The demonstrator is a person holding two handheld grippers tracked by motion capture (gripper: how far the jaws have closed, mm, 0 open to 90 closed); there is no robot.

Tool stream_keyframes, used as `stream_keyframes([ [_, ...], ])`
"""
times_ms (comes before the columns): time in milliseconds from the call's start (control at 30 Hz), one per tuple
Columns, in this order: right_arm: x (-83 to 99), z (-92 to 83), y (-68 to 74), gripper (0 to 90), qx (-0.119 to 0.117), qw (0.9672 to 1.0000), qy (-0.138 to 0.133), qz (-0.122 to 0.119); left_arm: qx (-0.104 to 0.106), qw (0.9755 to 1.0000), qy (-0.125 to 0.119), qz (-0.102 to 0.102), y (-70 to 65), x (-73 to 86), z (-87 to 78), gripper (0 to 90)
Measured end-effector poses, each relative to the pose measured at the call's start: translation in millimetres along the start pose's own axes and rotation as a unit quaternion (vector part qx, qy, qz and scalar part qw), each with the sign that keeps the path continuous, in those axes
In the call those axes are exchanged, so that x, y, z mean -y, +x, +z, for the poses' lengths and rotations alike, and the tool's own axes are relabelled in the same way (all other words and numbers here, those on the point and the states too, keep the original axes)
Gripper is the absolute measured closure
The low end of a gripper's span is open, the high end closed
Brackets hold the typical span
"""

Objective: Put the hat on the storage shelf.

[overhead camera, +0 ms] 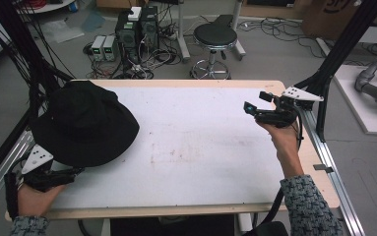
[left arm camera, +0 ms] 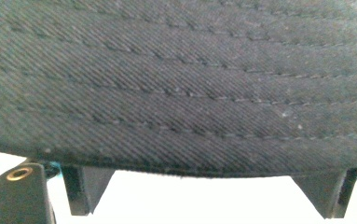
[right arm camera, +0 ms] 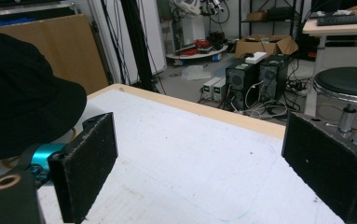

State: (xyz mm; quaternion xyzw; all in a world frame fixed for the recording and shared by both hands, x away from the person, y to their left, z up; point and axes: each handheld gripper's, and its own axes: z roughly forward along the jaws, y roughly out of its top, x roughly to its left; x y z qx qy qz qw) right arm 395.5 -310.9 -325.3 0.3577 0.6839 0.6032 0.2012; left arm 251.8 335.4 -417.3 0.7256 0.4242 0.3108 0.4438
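Observation:
A black bucket hat (overhead camera: pixel 82 123) lies at the left end of the white table (overhead camera: pixel 201 142). My left gripper (overhead camera: pixel 75 172) sits at the near left corner, its tips tucked under the hat's near brim. In the left gripper view the brim's stitched fabric (left arm camera: pixel 176 84) hangs just above the two jaws, which stand wide apart, so the left gripper (left arm camera: pixel 206 196) is open. My right gripper (overhead camera: pixel 251 110) is held above the table's right side and points left toward the hat. It is open (right arm camera: pixel 199 140) with nothing between its pads, and the hat (right arm camera: pixel 17 93) shows at the left.
Beyond the table's far edge are a round black stool (overhead camera: pixel 215 37) and computer towers with tangled cables (overhead camera: pixel 137 34) on the floor. An aluminium rail (overhead camera: pixel 331 162) runs along the right edge. Black cables (overhead camera: pixel 23 59) hang at the left.

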Motion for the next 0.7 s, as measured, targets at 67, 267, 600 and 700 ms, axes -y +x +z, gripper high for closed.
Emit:
stream_keyframes([
  [67,1.6,-1.2,-0.4,10.2,0.001,1.0,-0.002,0.003,-0.001,1.0,-0.001,0.0,-0.1,-0.2,-0.3,16.0],
  [267,6.5,-3.2,-0.3,10.2,0.001,1.0,-0.005,0.006,-0.001,1.0,0.0,0.0,-0.4,-0.3,-0.3,16.0],
  [600,9.1,-4.6,-1.4,10.2,0.0,0.9999,-0.009,0.011,-0.001,1.0,0.002,-0.001,-0.3,0.5,-0.1,16.0],
  [700,9.9,-6.6,-0.7,10.2,0.001,0.9999,-0.011,0.011,-0.003,1.0,0.001,-0.002,0.0,1.4,-1.2,16.0],
])
